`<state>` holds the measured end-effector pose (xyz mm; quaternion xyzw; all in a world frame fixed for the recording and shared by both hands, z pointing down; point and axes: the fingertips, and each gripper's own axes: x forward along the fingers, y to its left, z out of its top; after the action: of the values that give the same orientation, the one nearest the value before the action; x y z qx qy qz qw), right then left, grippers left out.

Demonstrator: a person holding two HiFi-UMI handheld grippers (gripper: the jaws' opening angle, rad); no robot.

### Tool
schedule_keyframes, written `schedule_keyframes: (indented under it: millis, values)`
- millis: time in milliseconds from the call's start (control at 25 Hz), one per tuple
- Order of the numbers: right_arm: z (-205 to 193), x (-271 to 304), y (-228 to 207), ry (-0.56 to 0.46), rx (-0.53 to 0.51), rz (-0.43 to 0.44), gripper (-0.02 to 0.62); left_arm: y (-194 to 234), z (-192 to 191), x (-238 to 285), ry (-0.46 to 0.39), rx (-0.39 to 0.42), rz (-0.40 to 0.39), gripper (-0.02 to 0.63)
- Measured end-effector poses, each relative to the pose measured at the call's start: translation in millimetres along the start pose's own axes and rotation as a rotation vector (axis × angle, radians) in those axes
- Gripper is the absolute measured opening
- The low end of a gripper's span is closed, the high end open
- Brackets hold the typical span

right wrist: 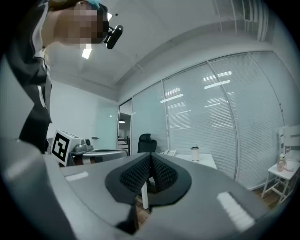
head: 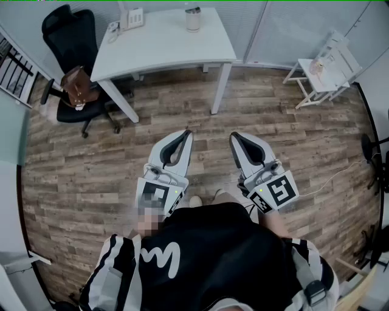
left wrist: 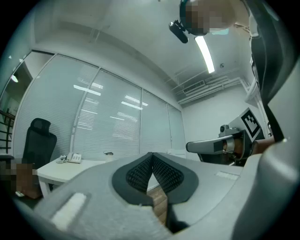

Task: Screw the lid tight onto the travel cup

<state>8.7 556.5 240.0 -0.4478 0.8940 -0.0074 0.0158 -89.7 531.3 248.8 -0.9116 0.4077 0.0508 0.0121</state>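
The left gripper (left wrist: 152, 159) has its ribbed pads pressed together at the tips with nothing between them; the right gripper (right wrist: 150, 159) is likewise clenched on nothing, pad against pad. Both point roughly level out over the wooden floor (head: 91, 176), side by side and a little apart, held close in front of the person's black shirt (head: 206, 243); each carries its cube with square markers at the near end. The travel cup (head: 192, 18) stands upright far off, well apart from both grippers, towards the far side of a white table (head: 176, 45); its top looks darker than its pale body, and whether the lid is tight cannot be told. A telephone (head: 132, 18) sits on the same table to the left of the cup; a black office chair (head: 73, 36) stands left of the table with a brown bag (head: 78, 87) on its seat; a small white stand (head: 325, 67) is at the far right.
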Motion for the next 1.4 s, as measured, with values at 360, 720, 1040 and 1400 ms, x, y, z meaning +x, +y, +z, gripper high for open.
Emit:
schedule_keyframes:
  millis: [360, 720, 1040, 1400]
  values:
    - [-1.6, 66.6, -69.7, 0.021, -0.082, -0.248, -0.002, 41.3, 9.0, 76.1, 0.006, 0.012, 0.111, 0.002]
    - [-11.2, 53.9, -27.9, 0.003, -0.039, -0.185, -0.002, 36.6, -13.8, 40.0, 0.051, 0.028, 0.096, 0.002]
    - [5.0, 50.9, -25.1, -0.091, -0.036, -0.166, -0.002, 42.5, -14.5, 29.1, 0.047, 0.033, 0.120, 0.002]
    - [-23.5, 63.0, -50.4, -0.027, -0.035, -0.180, -0.002, 55.4, -20.1, 43.0, 0.050, 0.018, 0.098, 0.002]
